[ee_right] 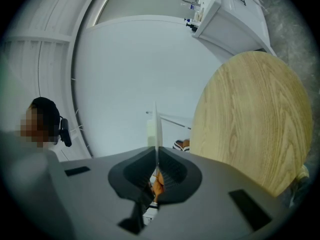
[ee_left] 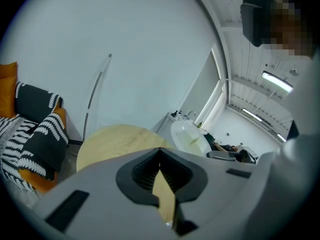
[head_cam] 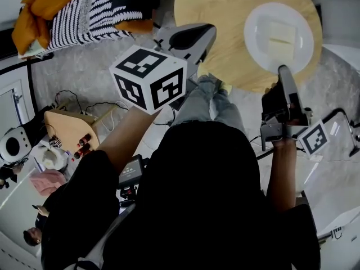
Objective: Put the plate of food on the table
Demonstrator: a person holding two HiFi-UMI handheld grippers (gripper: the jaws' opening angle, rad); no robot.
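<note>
A white plate [head_cam: 278, 35] with pale squares of food on it sits over the right part of the round wooden table [head_cam: 214, 10]; I cannot tell if it rests on the wood. My right gripper [head_cam: 284, 72] is shut on the plate's near rim. In the right gripper view the plate [ee_right: 156, 126] shows edge-on between the jaws of the right gripper [ee_right: 156, 151], with the table [ee_right: 250, 119] beside it. My left gripper [head_cam: 194, 35] hovers shut and empty at the table's near left edge. In the left gripper view the left gripper [ee_left: 160, 151] points at the table [ee_left: 115, 139], the plate [ee_left: 190, 136] beyond.
A sofa with orange cushions and a black-and-white striped blanket [head_cam: 84, 10] stands left of the table. A small wooden stand [head_cam: 70, 131] with cables lies on the floor at left. A white sink counter [ee_right: 220, 9] stands beyond the table. The person's legs [head_cam: 205, 103] reach under the table's edge.
</note>
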